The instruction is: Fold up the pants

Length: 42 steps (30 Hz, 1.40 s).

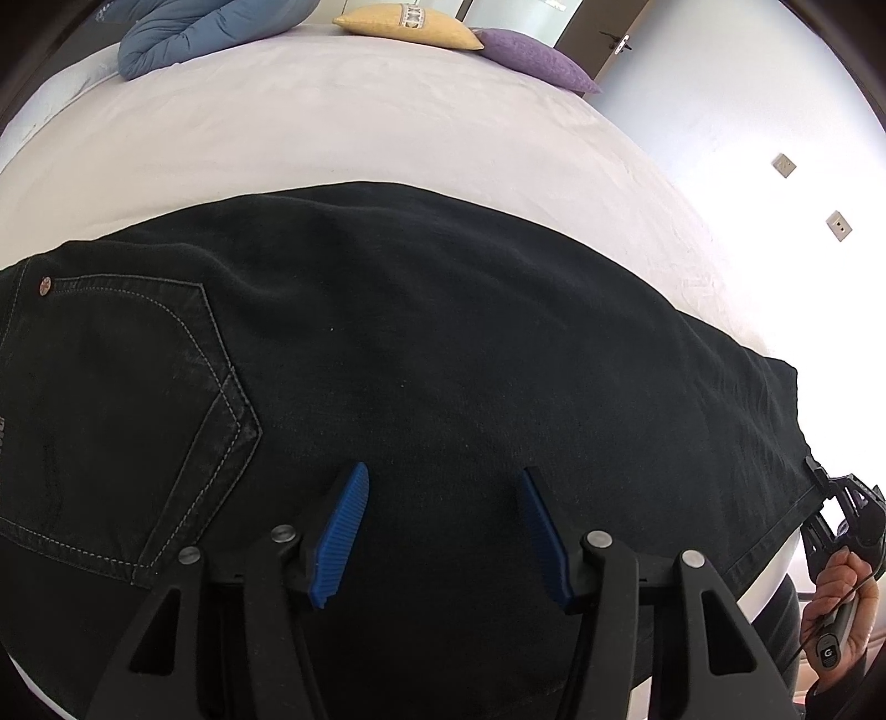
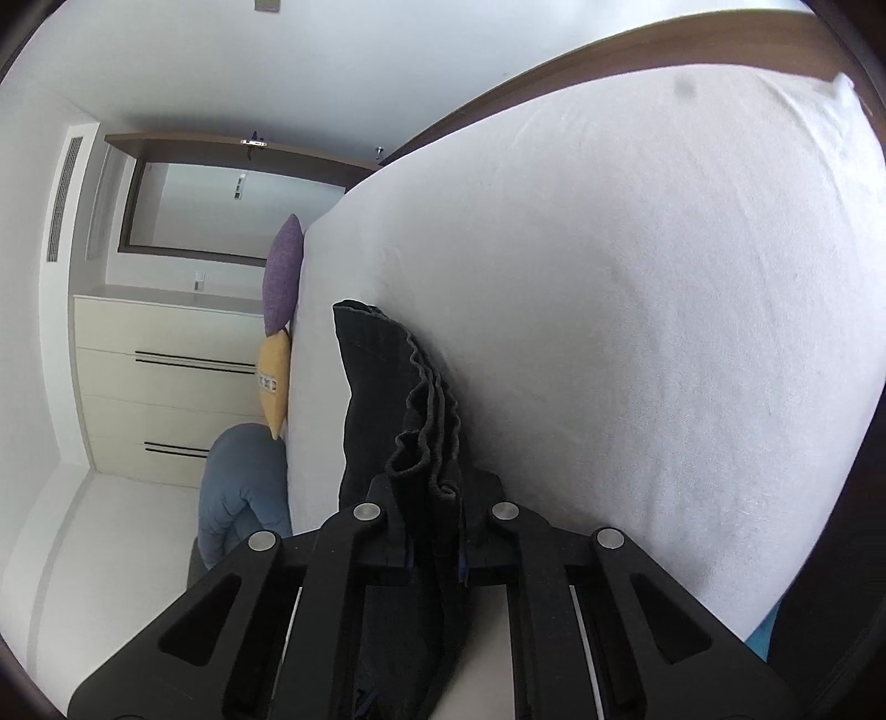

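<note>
Black pants [image 1: 421, 354] lie flat across the white bed [image 1: 343, 127], legs stacked, back pocket [image 1: 122, 410] at the left. My left gripper [image 1: 443, 531] is open with blue pads [image 1: 343, 531], hovering just above the pants near the seat, holding nothing. My right gripper [image 1: 830, 498] shows at the right edge of the left wrist view, at the hem end. In the right wrist view the right gripper [image 2: 434, 531] is shut on the stacked hem layers of the pants [image 2: 387, 399]; its pads are hidden by the cloth.
A blue quilt [image 1: 205, 33], a yellow cushion [image 1: 410, 25] and a purple cushion [image 1: 537, 58] lie at the bed's far end. A cream drawer chest [image 2: 166, 387] stands by the wall. The bed's wooden frame [image 2: 609, 55] runs along one side.
</note>
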Available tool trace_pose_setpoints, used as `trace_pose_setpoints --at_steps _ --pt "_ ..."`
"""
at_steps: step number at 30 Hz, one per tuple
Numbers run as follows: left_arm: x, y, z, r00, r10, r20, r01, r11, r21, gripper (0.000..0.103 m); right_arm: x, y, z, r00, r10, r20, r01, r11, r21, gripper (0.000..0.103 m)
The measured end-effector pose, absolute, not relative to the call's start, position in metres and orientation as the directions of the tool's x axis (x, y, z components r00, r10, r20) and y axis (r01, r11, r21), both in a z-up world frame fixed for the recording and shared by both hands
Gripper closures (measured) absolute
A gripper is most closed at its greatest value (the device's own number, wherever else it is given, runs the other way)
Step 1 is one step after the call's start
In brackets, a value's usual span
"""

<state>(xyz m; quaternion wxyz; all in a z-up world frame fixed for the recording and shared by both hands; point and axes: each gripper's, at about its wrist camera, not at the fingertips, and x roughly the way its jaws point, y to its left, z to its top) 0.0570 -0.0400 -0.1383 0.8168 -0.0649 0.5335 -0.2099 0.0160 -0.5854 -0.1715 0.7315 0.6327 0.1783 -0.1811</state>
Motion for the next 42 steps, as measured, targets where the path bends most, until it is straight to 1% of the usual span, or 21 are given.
trace_pose_setpoints --at_steps 4,6,8,11,13,15,16,18,20,21,22,23,24,28,30,35,36,38,39,40,42 --pt "0.058 -0.039 -0.139 0.344 -0.422 -0.839 0.267 0.900 -0.343 0.046 0.022 -0.566 -0.146 0.832 -0.073 -0.551 0.549 0.252 0.797 0.095" --pt "0.059 -0.039 -0.140 0.345 -0.427 -0.836 0.264 0.899 -0.350 0.046 0.033 -0.554 -0.125 0.819 -0.085 -0.568 0.559 0.345 0.754 0.095" --pt "0.059 -0.038 -0.140 0.346 -0.434 -0.832 0.262 0.896 -0.358 0.046 0.052 -0.531 -0.096 0.807 -0.087 -0.584 0.546 0.484 0.683 0.095" --pt "0.060 -0.034 -0.141 0.343 -0.448 -0.826 0.255 0.890 -0.377 0.046 0.092 -0.465 -0.059 0.785 -0.059 -0.616 0.448 0.741 0.500 0.095" --pt "0.062 -0.028 -0.142 0.339 -0.461 -0.820 0.252 0.884 -0.393 0.046 0.117 -0.399 -0.049 0.751 -0.054 -0.658 0.325 0.897 0.298 0.095" --pt "0.063 -0.024 -0.141 0.337 -0.473 -0.814 0.243 0.879 -0.410 0.044 0.140 -0.325 -0.065 0.692 -0.102 -0.715 0.167 0.986 0.021 0.095" --pt "0.064 -0.023 -0.140 0.333 -0.478 -0.813 0.238 0.877 -0.418 0.044 0.146 -0.303 -0.076 0.669 -0.102 -0.736 0.109 0.993 -0.039 0.095" --pt "0.066 -0.019 -0.138 0.325 -0.487 -0.811 0.223 0.872 -0.435 0.042 0.153 -0.266 -0.103 0.615 -0.095 -0.783 0.012 0.994 -0.111 0.095" --pt "0.068 -0.016 -0.133 0.313 -0.520 -0.794 0.204 0.854 -0.479 0.031 0.152 -0.252 -0.122 0.587 -0.106 -0.802 -0.005 0.991 -0.134 0.095" --pt "0.069 -0.015 -0.130 0.307 -0.541 -0.783 0.198 0.841 -0.504 0.022 0.150 -0.251 -0.127 0.592 -0.111 -0.798 0.005 0.991 -0.134 0.095" --pt "0.069 -0.016 -0.128 0.304 -0.553 -0.775 0.198 0.833 -0.517 0.017 0.148 -0.251 -0.127 0.596 -0.109 -0.796 0.005 0.991 -0.132 0.095" --pt "0.069 -0.019 -0.126 0.295 -0.572 -0.766 0.197 0.820 -0.537 0.015 0.147 -0.251 -0.126 0.600 -0.105 -0.793 0.005 0.992 -0.128 0.095" --pt "0.069 -0.022 -0.126 0.283 -0.584 -0.761 0.195 0.812 -0.550 0.011 0.145 -0.251 -0.124 0.604 -0.100 -0.790 0.011 0.993 -0.118 0.095" --pt "0.078 -0.042 -0.124 0.212 -0.650 -0.729 0.190 0.760 -0.622 0.009 0.138 -0.244 -0.115 0.631 -0.107 -0.769 0.033 0.993 -0.111 0.095" --pt "0.085 -0.055 -0.123 0.182 -0.660 -0.729 0.201 0.751 -0.629 0.005 0.131 -0.237 -0.109 0.649 -0.119 -0.752 0.037 0.991 -0.125 0.095" --pt "0.102 -0.077 -0.125 0.142 -0.646 -0.750 0.199 0.761 -0.618 0.005 0.115 -0.223 -0.091 0.677 -0.127 -0.725 0.050 0.991 -0.127 0.095" --pt "0.105 -0.081 -0.124 0.137 -0.643 -0.754 0.204 0.763 -0.614 0.007 0.112 -0.220 -0.088 0.682 -0.130 -0.720 0.049 0.990 -0.132 0.095" --pt "0.109 -0.086 -0.120 0.126 -0.652 -0.748 0.221 0.753 -0.620 0.020 0.109 -0.215 -0.083 0.686 -0.124 -0.717 0.043 0.991 -0.130 0.095" --pt "0.115 -0.091 -0.120 0.117 -0.653 -0.748 0.225 0.751 -0.621 0.035 0.108 -0.213 -0.081 0.686 -0.121 -0.717 0.040 0.991 -0.129 0.095" --pt "0.117 -0.094 -0.120 0.097 -0.652 -0.752 0.240 0.748 -0.619 0.055 0.109 -0.211 -0.081 0.688 -0.116 -0.717 0.034 0.991 -0.128 0.095" --pt "0.120 -0.098 -0.119 0.080 -0.632 -0.770 0.272 0.757 -0.593 0.076 0.106 -0.206 -0.081 0.690 -0.109 -0.715 0.021 0.991 -0.130 0.095"
